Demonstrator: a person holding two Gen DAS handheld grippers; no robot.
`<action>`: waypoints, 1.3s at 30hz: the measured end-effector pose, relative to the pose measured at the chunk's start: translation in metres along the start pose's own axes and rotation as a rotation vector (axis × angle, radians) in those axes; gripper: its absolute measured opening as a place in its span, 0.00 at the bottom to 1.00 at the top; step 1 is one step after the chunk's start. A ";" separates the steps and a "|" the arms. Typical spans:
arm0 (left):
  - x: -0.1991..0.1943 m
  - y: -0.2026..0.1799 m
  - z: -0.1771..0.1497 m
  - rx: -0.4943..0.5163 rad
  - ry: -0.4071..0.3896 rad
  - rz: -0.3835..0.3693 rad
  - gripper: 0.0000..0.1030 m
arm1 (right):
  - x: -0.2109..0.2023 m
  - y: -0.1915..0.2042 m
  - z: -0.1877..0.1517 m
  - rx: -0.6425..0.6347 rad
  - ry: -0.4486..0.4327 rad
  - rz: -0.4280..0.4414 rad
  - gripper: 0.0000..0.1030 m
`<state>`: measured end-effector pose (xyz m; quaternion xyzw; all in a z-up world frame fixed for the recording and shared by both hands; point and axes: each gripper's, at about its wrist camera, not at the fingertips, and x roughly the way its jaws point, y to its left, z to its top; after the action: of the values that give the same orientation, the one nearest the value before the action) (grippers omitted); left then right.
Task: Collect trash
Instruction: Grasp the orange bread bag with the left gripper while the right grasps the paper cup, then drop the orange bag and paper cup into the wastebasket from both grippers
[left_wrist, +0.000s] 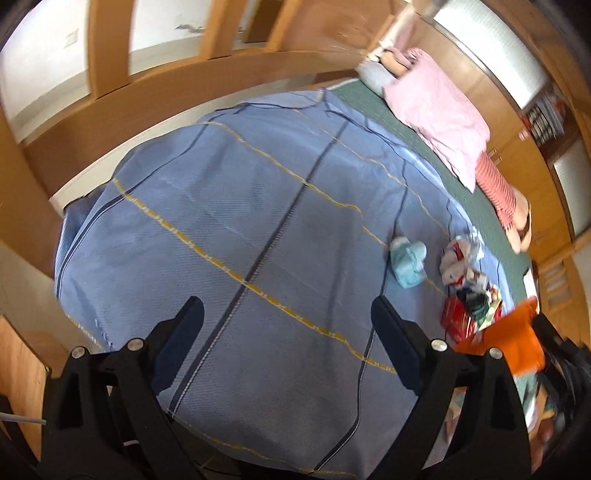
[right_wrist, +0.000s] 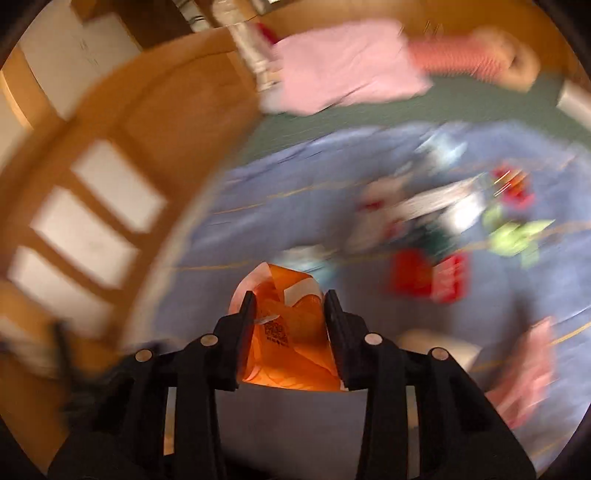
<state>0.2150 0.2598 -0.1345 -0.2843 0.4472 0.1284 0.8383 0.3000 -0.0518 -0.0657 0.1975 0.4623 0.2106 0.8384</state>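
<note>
In the left wrist view, a blue blanket (left_wrist: 240, 221) is spread under the left tongs (left_wrist: 288, 317), which are held wide apart and empty, while a teal wad (left_wrist: 408, 262) and a wrapper pile (left_wrist: 469, 291) are seen well to their right. In the right wrist view, heavily blurred, an orange wrapper (right_wrist: 291, 332) is clamped between the right tongs (right_wrist: 290, 306), with scattered litter (right_wrist: 443, 236) smeared beyond.

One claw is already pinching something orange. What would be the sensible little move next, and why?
Probably carry the orange wrapper, clamped in the right gripper, off the blue bedspread; no bin is in view. The left gripper hangs open and empty, while the trash pile remains.
</note>
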 end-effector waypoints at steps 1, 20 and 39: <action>-0.001 0.004 0.001 -0.013 -0.006 0.001 0.89 | 0.007 0.000 -0.003 0.051 0.049 0.097 0.37; 0.026 -0.020 -0.013 0.092 0.130 -0.080 0.91 | 0.018 -0.071 0.002 0.099 -0.017 -0.114 0.79; 0.079 -0.102 -0.071 0.435 0.272 -0.195 0.91 | 0.056 -0.118 -0.067 0.012 0.199 -0.489 0.68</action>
<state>0.2597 0.1324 -0.1933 -0.1539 0.5433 -0.0916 0.8202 0.2896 -0.1114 -0.2000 0.0632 0.5778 0.0173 0.8135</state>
